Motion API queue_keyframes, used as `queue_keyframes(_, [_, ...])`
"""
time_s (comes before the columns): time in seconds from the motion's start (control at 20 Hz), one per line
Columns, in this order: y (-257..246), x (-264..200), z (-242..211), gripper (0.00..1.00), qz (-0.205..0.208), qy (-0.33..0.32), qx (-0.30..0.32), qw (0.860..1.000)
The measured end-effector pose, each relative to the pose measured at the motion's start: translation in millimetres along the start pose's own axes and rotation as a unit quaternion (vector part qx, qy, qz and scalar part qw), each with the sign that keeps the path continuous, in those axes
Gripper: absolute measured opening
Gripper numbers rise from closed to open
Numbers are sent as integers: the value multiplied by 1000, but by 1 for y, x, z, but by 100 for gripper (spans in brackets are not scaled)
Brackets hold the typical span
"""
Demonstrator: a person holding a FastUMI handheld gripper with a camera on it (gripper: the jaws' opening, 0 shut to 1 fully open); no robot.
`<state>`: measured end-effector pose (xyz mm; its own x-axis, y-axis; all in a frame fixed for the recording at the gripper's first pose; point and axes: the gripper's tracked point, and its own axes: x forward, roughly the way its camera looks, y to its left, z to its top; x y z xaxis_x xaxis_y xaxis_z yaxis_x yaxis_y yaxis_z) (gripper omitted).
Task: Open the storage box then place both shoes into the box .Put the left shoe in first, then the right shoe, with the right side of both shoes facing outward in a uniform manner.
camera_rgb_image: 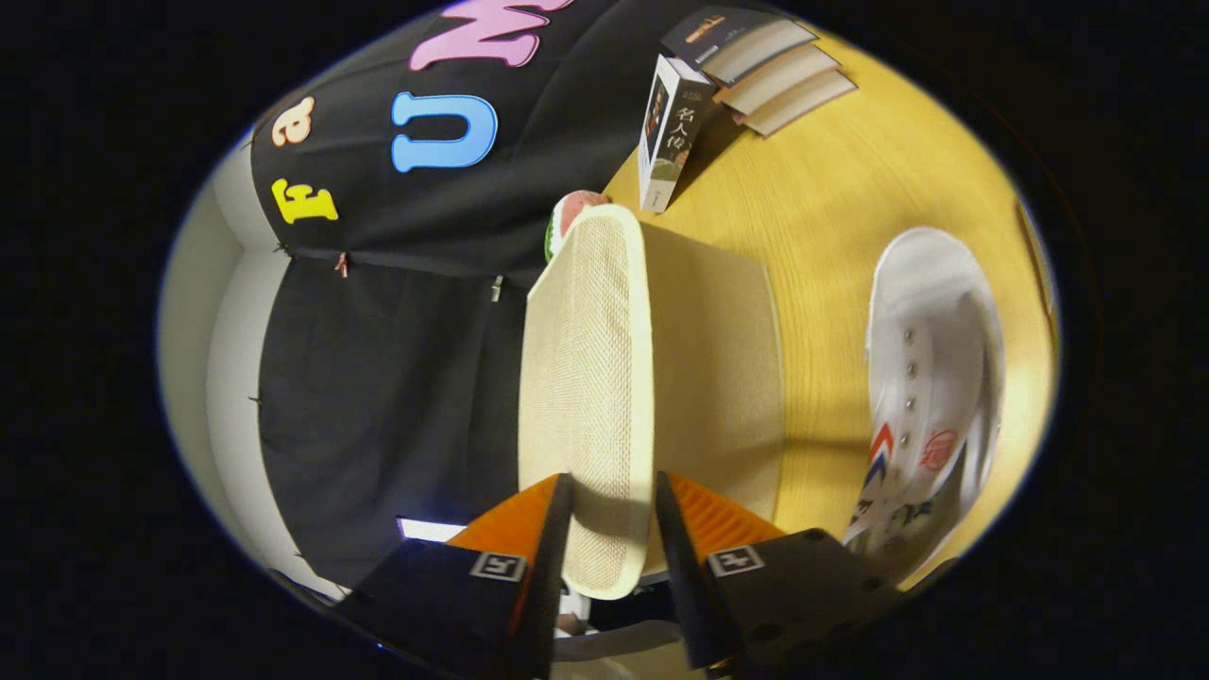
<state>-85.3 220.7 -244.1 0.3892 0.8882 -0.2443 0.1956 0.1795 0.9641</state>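
The view is rolled sideways. A beige storage box stands on the wooden table. Its woven lid stands on edge, swung up from the box, and runs away from me between my fingers. My gripper is shut on the near rim of that lid, one finger on each face. One white canvas shoe with red and blue marks and metal eyelets lies on the table beside the box, apart from it and off to the side of my fingers.
A book stands upright on the table beyond the box, with a fanned row of books past it. A small red and green object peeks out behind the lid's far end. The black cloth wall hangs opposite the table.
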Motion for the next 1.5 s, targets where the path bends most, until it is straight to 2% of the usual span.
queue_keyframes(0.15, [14, -4, 2, 10, 16, -22, -16, 1000])
queue_keyframes(0.3, [54, -9, 4, 9, 49, -34, -27, 998])
queue_keyframes(0.65, [164, 15, -17, 9, 65, -52, -136, 987])
queue_keyframes(0.8, [197, 48, -28, 11, 67, -48, -176, 981])
queue_keyframes(1.05, [229, 112, -39, 12, 80, -24, -193, 978])
queue_keyframes(1.1, [233, 120, -44, 17, 83, -18, -197, 977])
queue_keyframes(1.15, [237, 131, -49, 18, 86, -14, -202, 975])
queue_keyframes(1.35, [247, 161, -62, 60, 96, 2, -209, 973])
queue_keyframes(1.4, [250, 164, -64, 65, 99, 6, -208, 973])
queue_keyframes(1.45, [248, 164, -66, 79, 97, 9, -210, 973])
queue_keyframes(1.5, [248, 164, -67, 88, 96, 8, -213, 972])
